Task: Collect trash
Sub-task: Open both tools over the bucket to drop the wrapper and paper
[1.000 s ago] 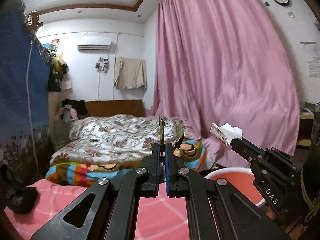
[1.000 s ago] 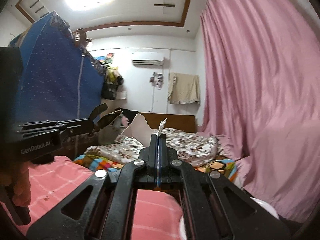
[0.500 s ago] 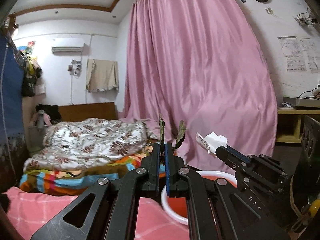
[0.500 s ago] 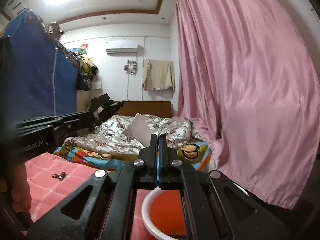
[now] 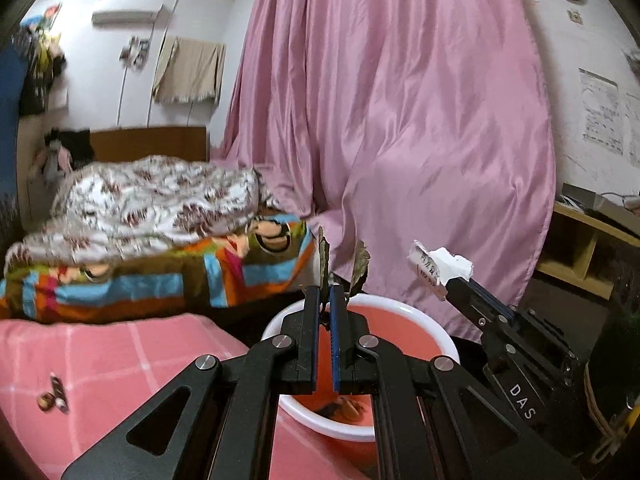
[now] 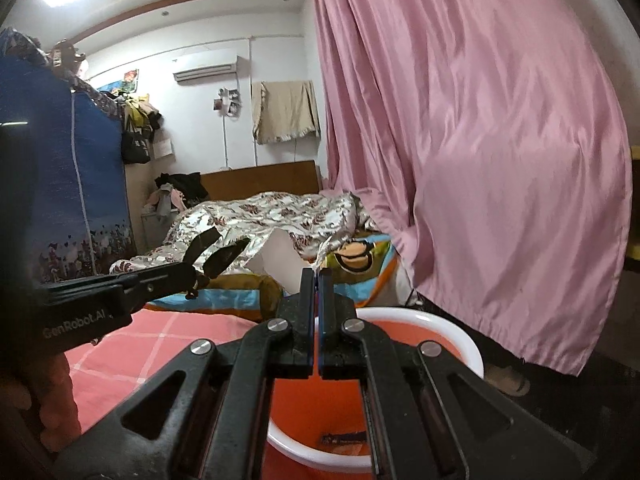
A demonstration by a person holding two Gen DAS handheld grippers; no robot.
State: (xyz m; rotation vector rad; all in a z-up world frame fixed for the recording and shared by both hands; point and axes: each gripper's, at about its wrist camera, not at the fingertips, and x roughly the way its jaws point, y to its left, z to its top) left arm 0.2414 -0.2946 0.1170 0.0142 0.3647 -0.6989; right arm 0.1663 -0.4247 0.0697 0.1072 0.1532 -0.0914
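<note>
We hold both grippers over the red basin [image 5: 404, 316] with the white rim, which sits beside the pink checked cloth [image 5: 120, 352].

Our left gripper [image 5: 325, 292] has its jaws pressed together on the stems of two dried leaves [image 5: 359, 265], which stick up past the tips above the basin's near rim. From the right wrist view the same leaves [image 6: 218, 252] show dark and curled at the end of the left gripper [image 6: 191, 277], over the cloth's edge and short of the basin [image 6: 460, 336].

Our right gripper [image 6: 316, 276] is likewise clamped, on a crumpled scrap of white paper [image 6: 280, 256] that rises behind its tips. In the left wrist view that paper [image 5: 440, 266], with some print on it, juts from the right gripper [image 5: 454, 286] just above the basin's far right rim.

Some dark scraps [image 5: 340, 406] already lie at the bottom of the basin. Two small wrapped pieces [image 5: 52, 396] rest on the cloth, well apart from the basin. A pink curtain [image 5: 400, 120] hangs behind, and a bed with a floral quilt [image 5: 152, 200] lies to the left.
</note>
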